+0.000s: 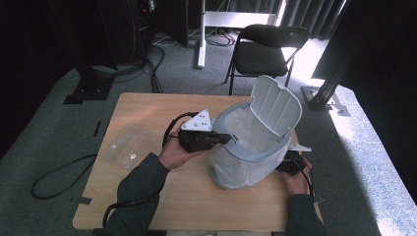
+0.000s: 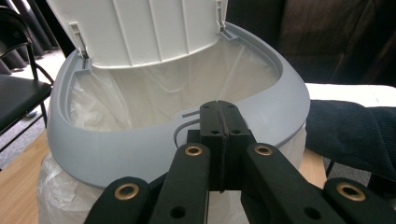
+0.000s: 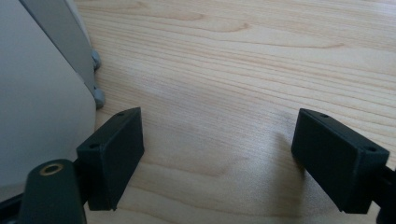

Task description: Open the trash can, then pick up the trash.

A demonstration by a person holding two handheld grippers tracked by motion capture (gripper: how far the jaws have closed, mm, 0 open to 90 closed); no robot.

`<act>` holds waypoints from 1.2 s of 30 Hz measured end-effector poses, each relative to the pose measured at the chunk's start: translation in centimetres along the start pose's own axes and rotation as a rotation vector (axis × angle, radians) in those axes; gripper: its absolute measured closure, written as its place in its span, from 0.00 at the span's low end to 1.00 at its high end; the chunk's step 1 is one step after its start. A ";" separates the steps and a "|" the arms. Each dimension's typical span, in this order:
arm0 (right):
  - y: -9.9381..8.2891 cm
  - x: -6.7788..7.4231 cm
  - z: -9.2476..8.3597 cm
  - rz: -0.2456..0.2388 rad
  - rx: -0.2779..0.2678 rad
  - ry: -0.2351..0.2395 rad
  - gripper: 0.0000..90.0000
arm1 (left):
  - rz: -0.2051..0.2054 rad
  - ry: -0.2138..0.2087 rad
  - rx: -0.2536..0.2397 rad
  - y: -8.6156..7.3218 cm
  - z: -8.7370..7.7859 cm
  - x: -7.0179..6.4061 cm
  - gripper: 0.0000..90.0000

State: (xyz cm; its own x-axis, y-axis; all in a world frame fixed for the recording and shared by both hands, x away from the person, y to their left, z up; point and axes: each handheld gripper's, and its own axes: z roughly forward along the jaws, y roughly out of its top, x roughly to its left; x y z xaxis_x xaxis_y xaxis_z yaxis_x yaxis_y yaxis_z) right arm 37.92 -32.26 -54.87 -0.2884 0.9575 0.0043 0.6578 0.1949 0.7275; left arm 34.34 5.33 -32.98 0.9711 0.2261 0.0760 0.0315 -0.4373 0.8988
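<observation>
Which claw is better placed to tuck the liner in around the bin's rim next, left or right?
Probably the left. The left claw is shut and already up at the grey rim of the bin, beside the white liner. The right claw is open, low over the table by the bin's base.

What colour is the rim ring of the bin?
Grey-blue; the bin's rim ring shows best in the left gripper view, above the white bag liner.

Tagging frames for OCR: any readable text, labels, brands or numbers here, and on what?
None readable.
Bin: rim and open lid are plain, no print.
Clear plastic lid on the table: no print that can be read.
Left gripper and right gripper: plain black jaws, only screw holes.
</observation>
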 end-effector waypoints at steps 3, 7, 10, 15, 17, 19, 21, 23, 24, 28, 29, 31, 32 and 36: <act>0.0 0.0 0.0 0.000 0.000 0.000 0.18 | 0.013 0.012 0.005 0.1 -0.2 -0.1 0.96; 0.0 0.0 0.0 0.001 0.000 0.000 0.18 | 0.018 0.039 0.019 -0.2 -0.9 0.1 0.83; 0.0 0.0 0.0 0.001 0.000 0.001 0.18 | 0.000 0.061 0.014 -0.5 -1.9 0.6 0.81; 0.0 0.0 0.0 0.000 0.000 0.001 0.18 | -0.051 0.112 -0.019 -1.5 -4.3 1.3 0.75; 0.0 0.0 0.0 0.000 0.000 0.001 0.18 | -0.071 0.131 -0.019 -2.1 -5.2 1.5 0.73; 0.0 0.0 0.0 0.000 0.000 0.001 0.18 | -0.083 0.153 -0.007 -3.0 -5.9 1.7 0.73; 0.0 0.0 0.0 -0.001 0.000 0.001 0.18 | -0.100 0.181 0.006 -3.9 -6.6 1.9 0.72; 0.0 0.0 0.0 0.000 0.000 0.001 0.18 | -0.115 0.211 0.019 -4.8 -7.5 2.2 0.70; 0.0 0.0 0.0 0.000 0.000 0.001 0.18 | -0.124 0.231 0.024 -5.3 -7.9 2.4 0.68; 0.0 0.0 0.0 0.000 0.000 0.001 0.18 | -0.179 0.294 0.031 -7.5 -10.0 3.2 0.66; 0.0 0.0 0.0 -0.001 0.000 0.001 0.18 | -0.193 0.308 0.035 -8.1 -10.4 3.4 0.66; 0.0 0.0 0.0 0.000 0.000 0.001 0.18 | -0.221 0.335 0.040 -9.2 -11.4 3.7 0.66; 0.0 0.0 0.0 0.000 0.000 0.001 0.18 | -0.234 0.348 0.040 -9.7 -11.8 3.8 0.66; 0.0 0.0 0.0 -0.001 0.000 0.001 0.18 | -0.278 0.401 0.055 -11.7 -13.3 4.3 0.65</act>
State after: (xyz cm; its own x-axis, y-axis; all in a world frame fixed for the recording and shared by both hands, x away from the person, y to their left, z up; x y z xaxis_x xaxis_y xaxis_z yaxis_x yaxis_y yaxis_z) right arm 37.92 -32.26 -54.87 -0.2894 0.9572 0.0044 0.6576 0.1955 0.7276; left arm 35.01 22.97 -37.45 0.7572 0.6532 0.0063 0.2994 -0.3557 0.8853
